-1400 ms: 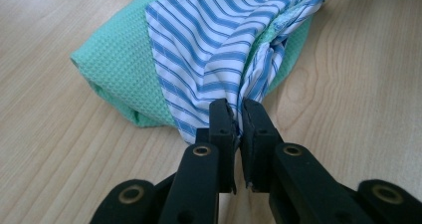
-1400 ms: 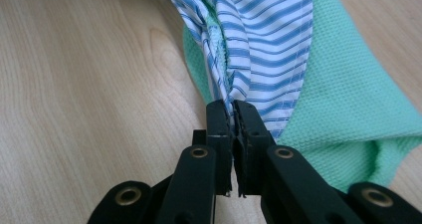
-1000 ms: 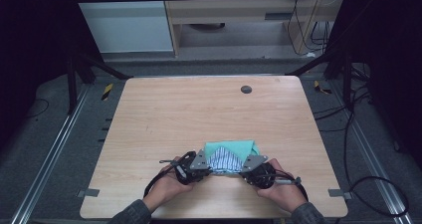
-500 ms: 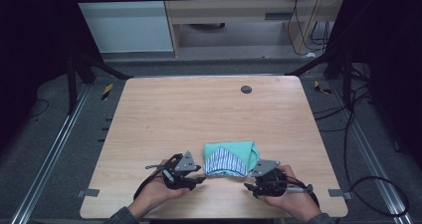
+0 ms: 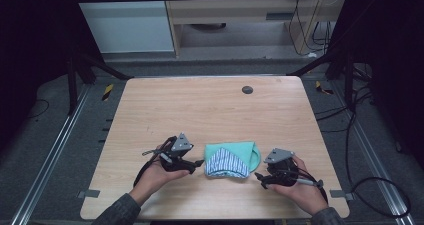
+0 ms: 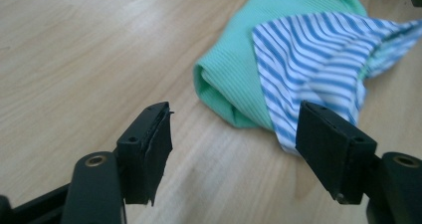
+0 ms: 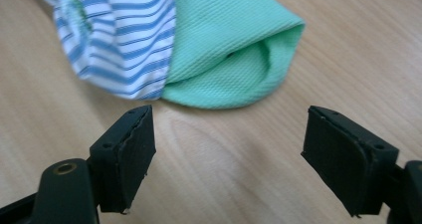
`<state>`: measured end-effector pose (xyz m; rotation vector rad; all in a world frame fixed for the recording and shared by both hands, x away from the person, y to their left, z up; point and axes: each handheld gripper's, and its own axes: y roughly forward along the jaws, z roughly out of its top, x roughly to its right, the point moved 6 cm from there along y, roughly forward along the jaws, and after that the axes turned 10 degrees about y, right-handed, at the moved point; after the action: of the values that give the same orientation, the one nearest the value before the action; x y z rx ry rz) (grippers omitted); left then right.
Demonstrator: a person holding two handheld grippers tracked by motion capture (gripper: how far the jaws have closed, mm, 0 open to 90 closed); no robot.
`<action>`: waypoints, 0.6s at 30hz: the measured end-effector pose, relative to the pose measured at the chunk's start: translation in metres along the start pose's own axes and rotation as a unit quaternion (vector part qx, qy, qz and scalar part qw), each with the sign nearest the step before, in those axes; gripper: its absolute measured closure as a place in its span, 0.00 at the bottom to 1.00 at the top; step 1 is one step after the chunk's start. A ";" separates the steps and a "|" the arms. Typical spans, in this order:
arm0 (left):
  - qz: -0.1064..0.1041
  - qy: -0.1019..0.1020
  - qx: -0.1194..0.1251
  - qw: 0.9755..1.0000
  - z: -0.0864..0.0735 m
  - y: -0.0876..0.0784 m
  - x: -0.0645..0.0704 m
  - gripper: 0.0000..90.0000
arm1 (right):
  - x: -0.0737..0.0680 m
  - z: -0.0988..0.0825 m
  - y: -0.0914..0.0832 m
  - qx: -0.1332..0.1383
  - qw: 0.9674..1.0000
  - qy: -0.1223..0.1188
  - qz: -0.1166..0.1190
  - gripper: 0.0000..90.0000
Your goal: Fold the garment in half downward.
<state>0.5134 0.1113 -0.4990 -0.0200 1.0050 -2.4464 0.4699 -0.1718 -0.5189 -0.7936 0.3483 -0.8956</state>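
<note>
The folded green and striped cloth [image 5: 231, 160] lies near the table's [image 5: 210, 105] near edge between both grippers; left gripper [image 5: 196, 163] and right gripper [image 5: 258, 177], jaws just opened, stand wide and empty; the loose striped flap could spring open if brushed.

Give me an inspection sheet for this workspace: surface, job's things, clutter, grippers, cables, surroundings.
Surface: light wooden table, a small dark round spot near its far edge.
Job's things: folded green cloth with a blue-striped part on top, lying flat between the grippers.
Clutter: nothing seen.
Grippers: left gripper and right gripper flank the cloth; jaws have just been opening, nothing between them.
Cables: black cable trails right across the floor.
Surroundings: dark frame posts, grey floor.
</note>
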 end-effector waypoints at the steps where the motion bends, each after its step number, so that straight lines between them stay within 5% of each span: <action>1: 0.003 -0.001 0.002 1.000 0.002 0.002 -0.002 0.33 | 0.002 0.001 0.001 0.001 1.000 0.002 -0.003 0.21; 13: 0.035 -0.007 0.000 0.999 0.022 0.019 -0.031 0.33 | 0.027 0.021 0.014 0.014 0.998 0.043 -0.036 0.17; 18: 0.063 -0.012 -0.005 0.998 0.026 0.021 -0.052 0.29 | 0.047 0.034 0.026 0.026 0.994 0.079 -0.063 0.14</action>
<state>0.5736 0.1043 -0.4854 0.0096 0.9771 -2.3209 0.5320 -0.1836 -0.5128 -0.7039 0.4156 -1.0863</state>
